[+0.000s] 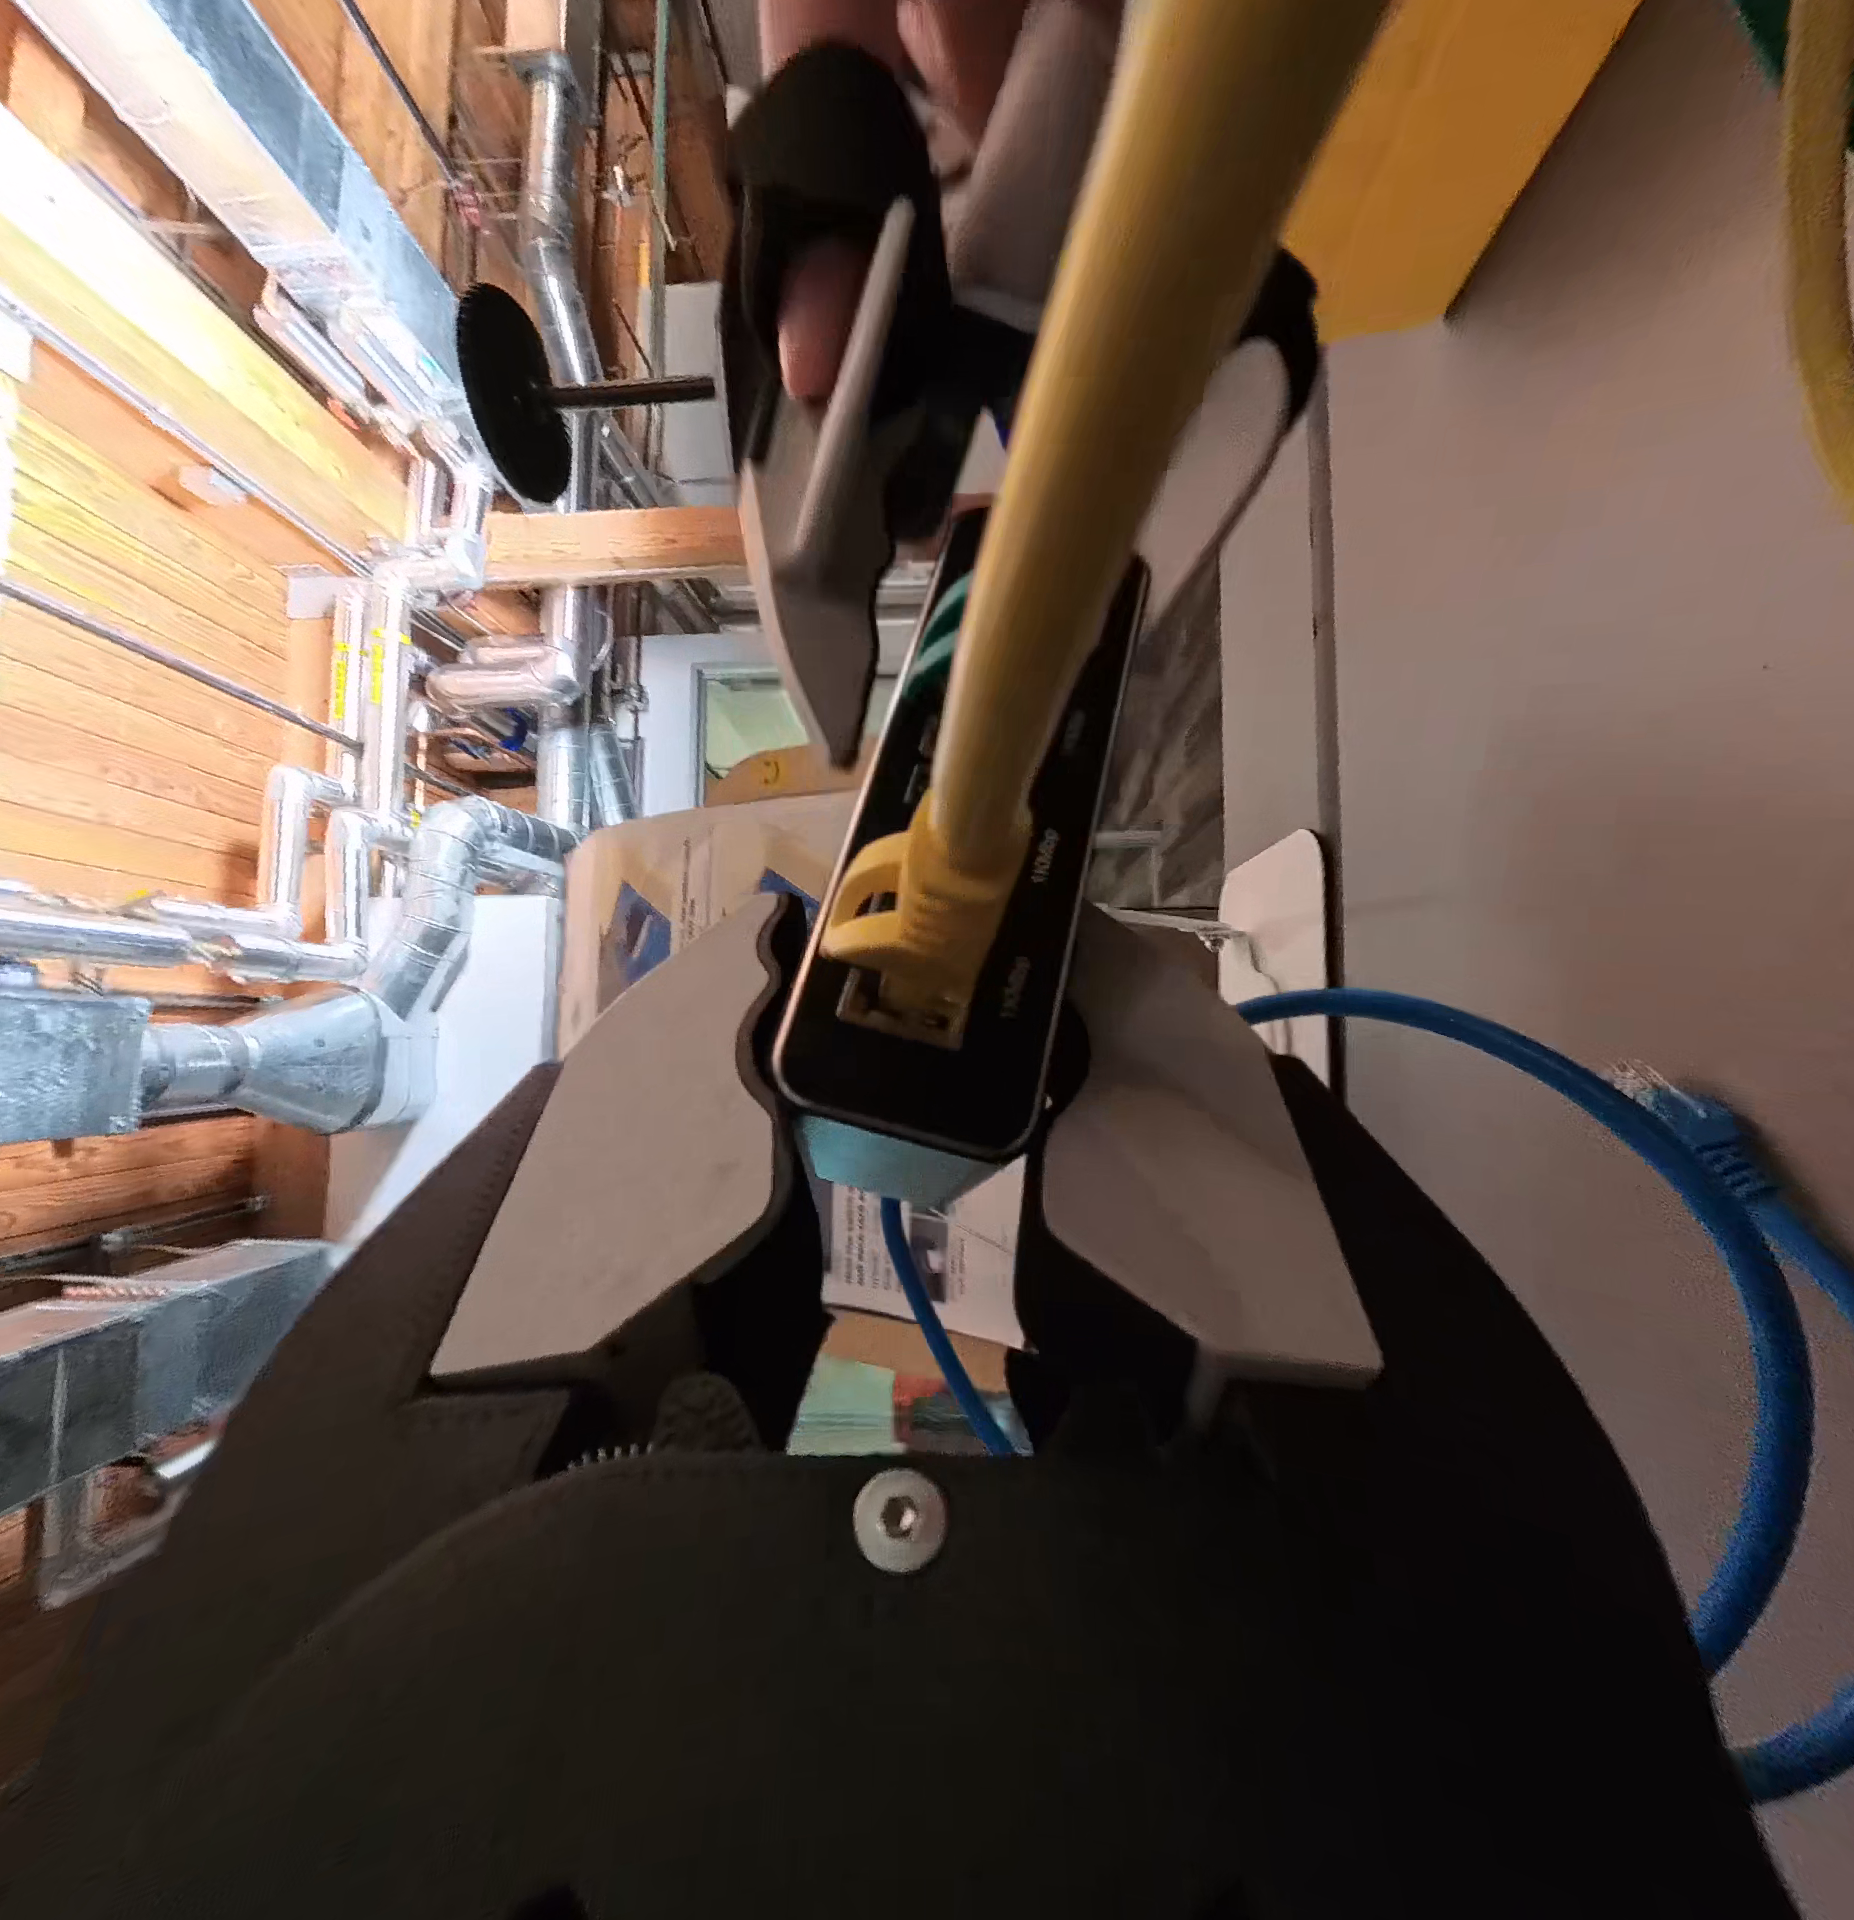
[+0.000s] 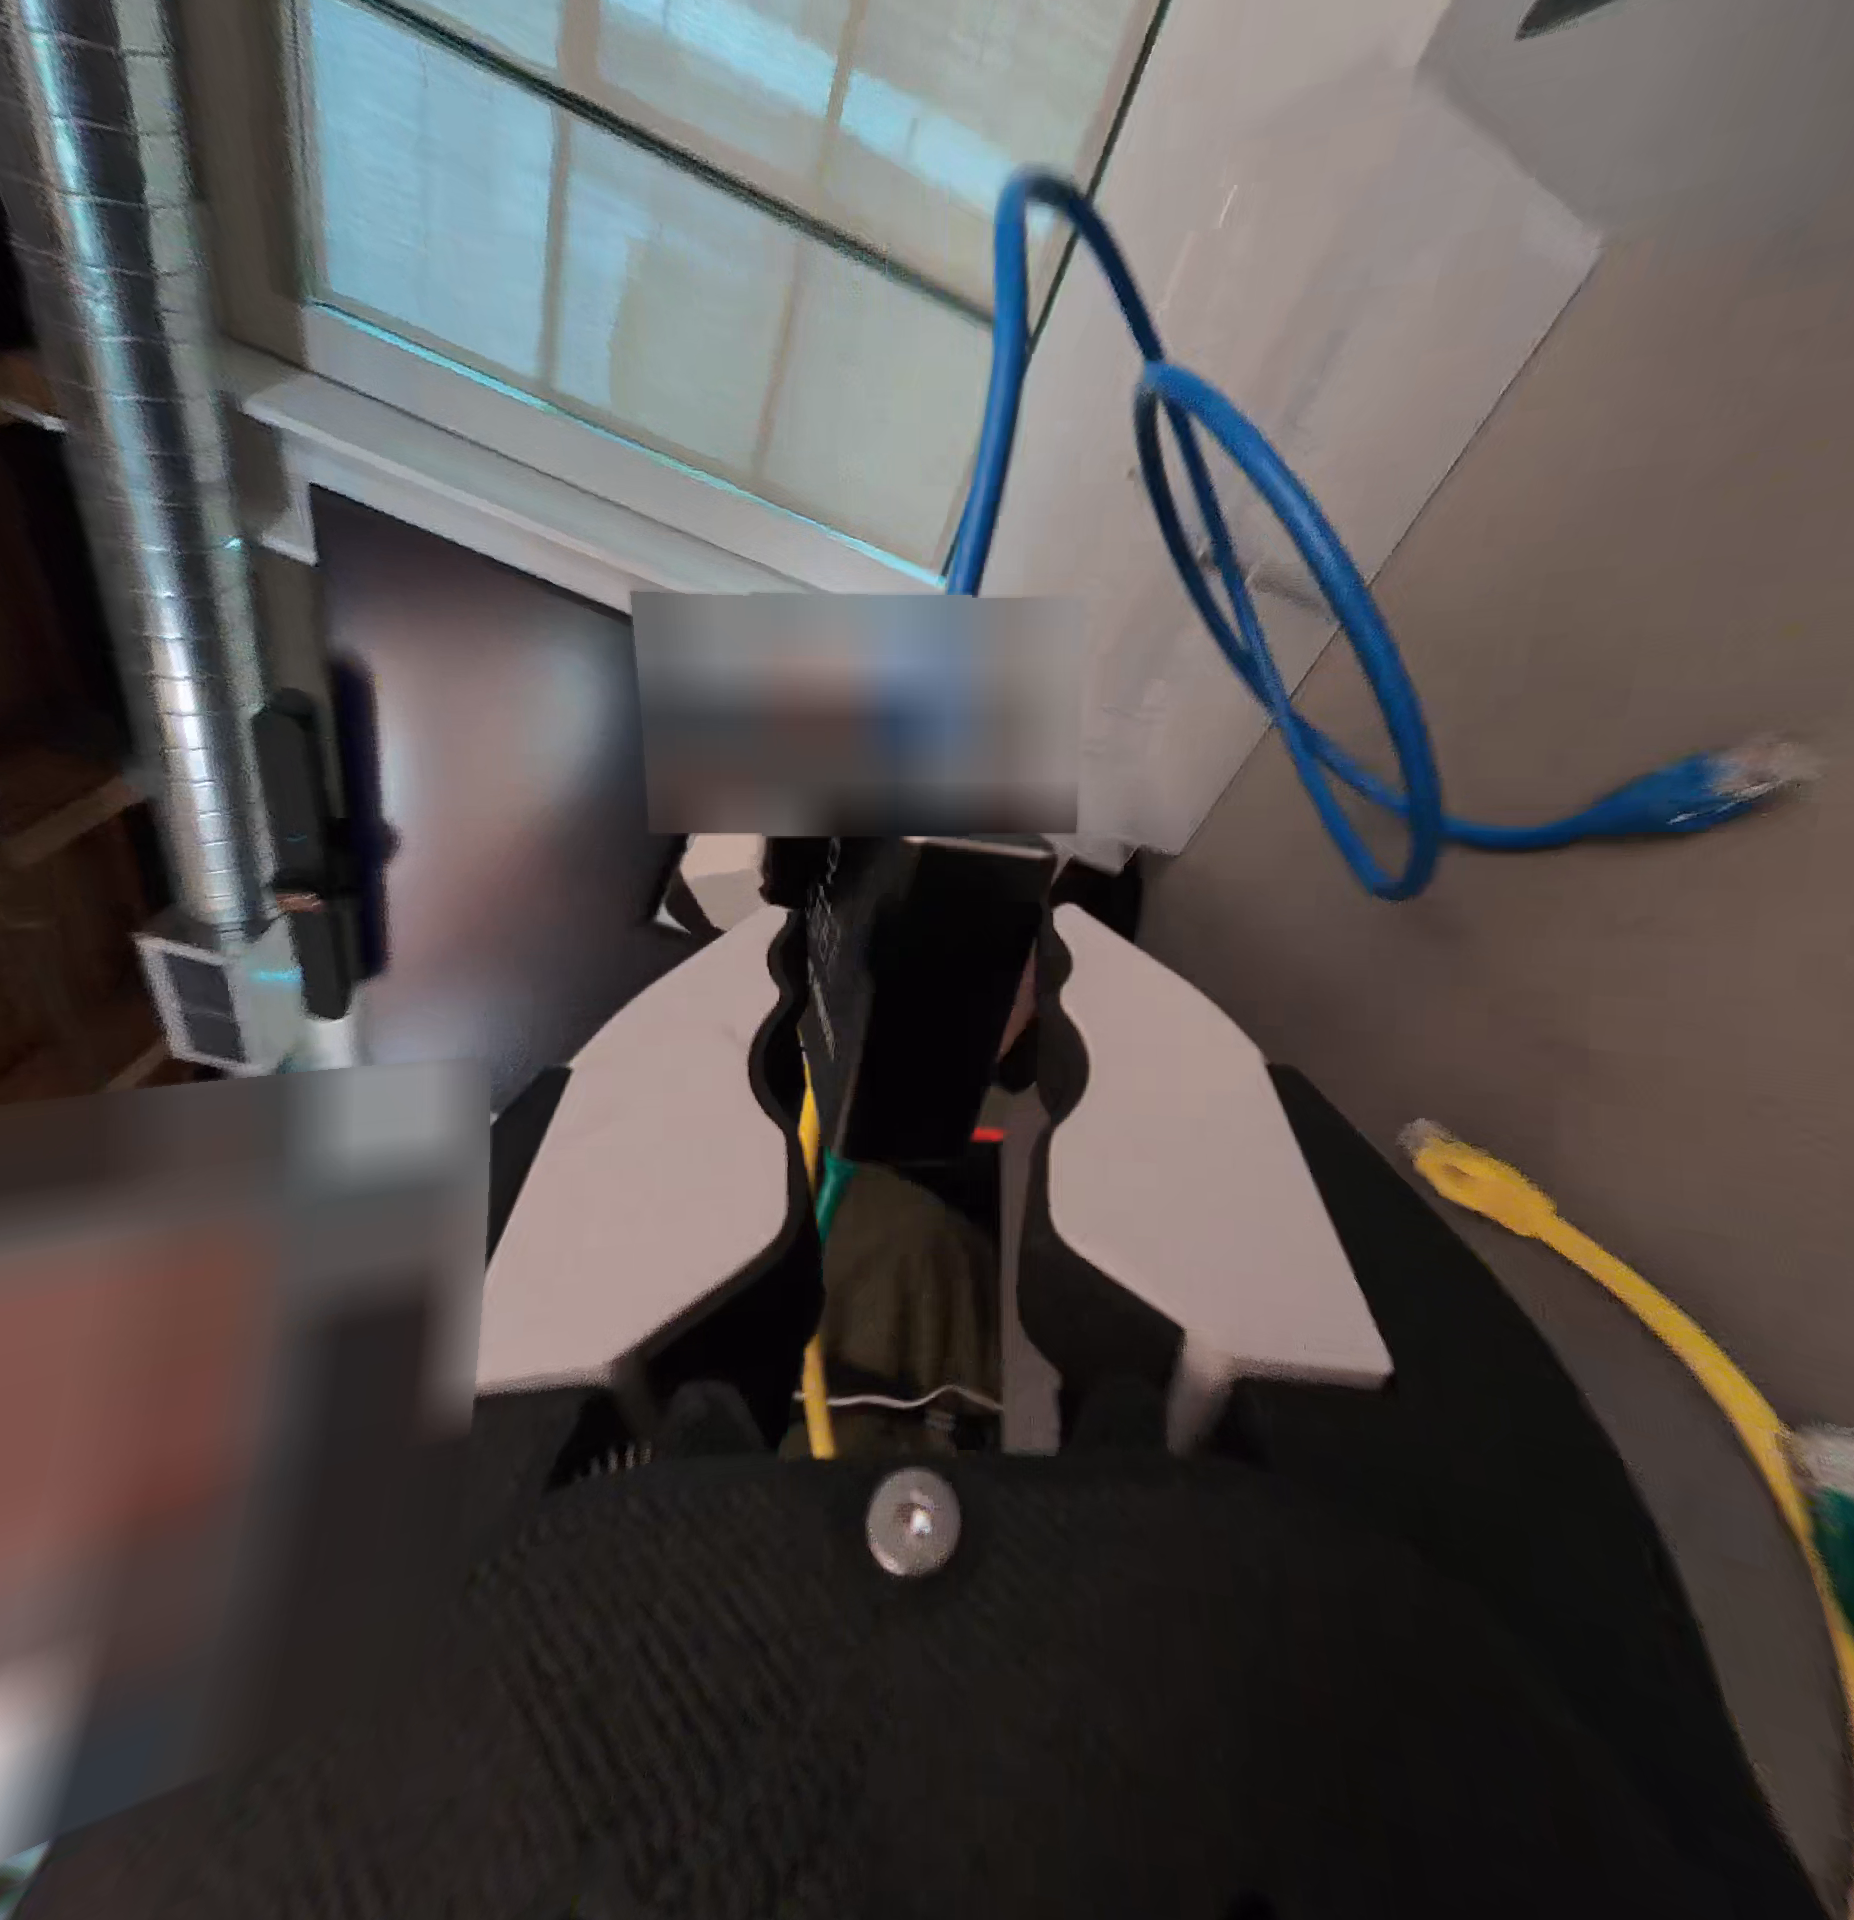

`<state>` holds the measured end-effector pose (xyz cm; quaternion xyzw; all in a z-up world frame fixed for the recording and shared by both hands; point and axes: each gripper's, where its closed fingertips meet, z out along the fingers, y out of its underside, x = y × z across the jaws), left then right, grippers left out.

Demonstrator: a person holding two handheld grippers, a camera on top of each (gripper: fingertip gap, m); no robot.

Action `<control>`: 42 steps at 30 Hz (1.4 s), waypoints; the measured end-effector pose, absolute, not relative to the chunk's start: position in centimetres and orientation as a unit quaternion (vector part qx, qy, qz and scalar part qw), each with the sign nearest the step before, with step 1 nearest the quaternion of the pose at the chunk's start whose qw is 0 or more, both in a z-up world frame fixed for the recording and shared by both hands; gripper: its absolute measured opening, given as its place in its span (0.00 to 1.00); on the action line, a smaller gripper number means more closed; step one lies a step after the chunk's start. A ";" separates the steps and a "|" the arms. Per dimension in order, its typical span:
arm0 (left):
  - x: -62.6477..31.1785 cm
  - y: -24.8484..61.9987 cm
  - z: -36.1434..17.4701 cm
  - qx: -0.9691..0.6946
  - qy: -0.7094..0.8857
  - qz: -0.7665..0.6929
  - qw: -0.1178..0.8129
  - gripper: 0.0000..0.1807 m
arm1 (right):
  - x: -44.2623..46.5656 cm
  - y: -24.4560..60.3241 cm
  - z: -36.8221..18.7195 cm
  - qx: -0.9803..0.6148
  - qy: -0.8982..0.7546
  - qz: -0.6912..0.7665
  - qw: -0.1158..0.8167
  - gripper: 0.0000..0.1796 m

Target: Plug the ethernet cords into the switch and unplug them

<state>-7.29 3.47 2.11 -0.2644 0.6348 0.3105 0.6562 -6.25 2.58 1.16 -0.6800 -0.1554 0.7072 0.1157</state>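
The black switch (image 1: 933, 1049) is held off the grey table (image 1: 1577, 727), tilted. My left gripper (image 1: 928, 1039) is shut on its near end. A yellow ethernet cord (image 1: 1048, 582) is plugged into the port nearest my fingers by its yellow plug (image 1: 907, 914). A green cord (image 1: 938, 634) sits in a port farther along. My right gripper (image 2: 912, 935) is shut on the switch's (image 2: 933, 1018) other end; one of its fingers (image 1: 809, 540) shows at the top of the left wrist view. A blue cord (image 1: 1733, 1299) lies loose on the table, its plug (image 2: 1712, 779) free.
The yellow cord's free plug (image 2: 1474, 1184) and a green plug (image 2: 1848, 1507) lie on the table at the right. A yellow box (image 1: 1422, 156) stands at the far end. A printed sheet (image 1: 902, 1278) lies below the switch. A window (image 2: 590, 260) and metal ducts (image 1: 279, 1049) are behind.
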 end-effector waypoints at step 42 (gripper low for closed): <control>-9.3 5.0 3.3 -0.437 0.626 0.271 0.586 0.24 | -7.8 -0.4 4.4 -0.404 -0.667 -0.176 0.600 0.09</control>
